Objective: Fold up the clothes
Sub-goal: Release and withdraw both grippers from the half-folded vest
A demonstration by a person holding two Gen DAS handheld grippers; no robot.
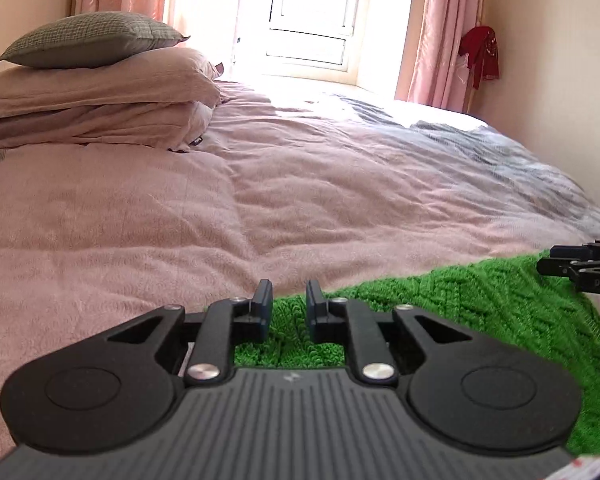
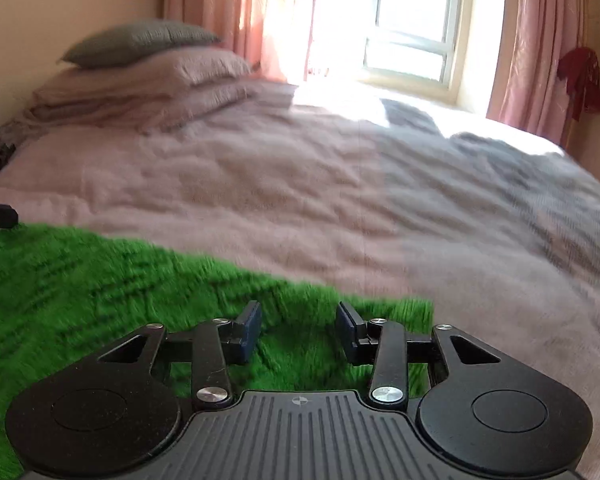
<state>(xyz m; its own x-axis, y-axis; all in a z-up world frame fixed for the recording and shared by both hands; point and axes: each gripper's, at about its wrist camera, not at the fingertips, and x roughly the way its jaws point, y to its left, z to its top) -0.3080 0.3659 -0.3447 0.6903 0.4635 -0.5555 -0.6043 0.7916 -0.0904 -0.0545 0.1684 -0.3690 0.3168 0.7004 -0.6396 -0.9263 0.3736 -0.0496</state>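
A bright green knit sweater (image 1: 440, 300) lies on the pink bedcover at the near edge of the bed. In the left wrist view its far edge runs straight into my left gripper (image 1: 288, 292), whose jaws stand narrow with the knit pinched between them. My right gripper (image 1: 544, 260) reaches in from the right over the same edge. In the right wrist view, the right gripper (image 2: 298, 312) hangs just above the sweater (image 2: 80, 280) near its right corner, jaws apart, pads not pressing on the knit. The picture is motion-blurred. A black bit of the left gripper (image 2: 0, 214) shows at the far left.
The pink bedcover (image 1: 180, 220) stretches toward a bright window (image 1: 312, 20). A grey blanket (image 1: 500, 160) covers the bed's right side. A grey cushion (image 1: 92, 38) tops stacked pink pillows (image 1: 100, 92) at back left. Pink curtains and a red cloth (image 1: 480, 54) hang by the right wall.
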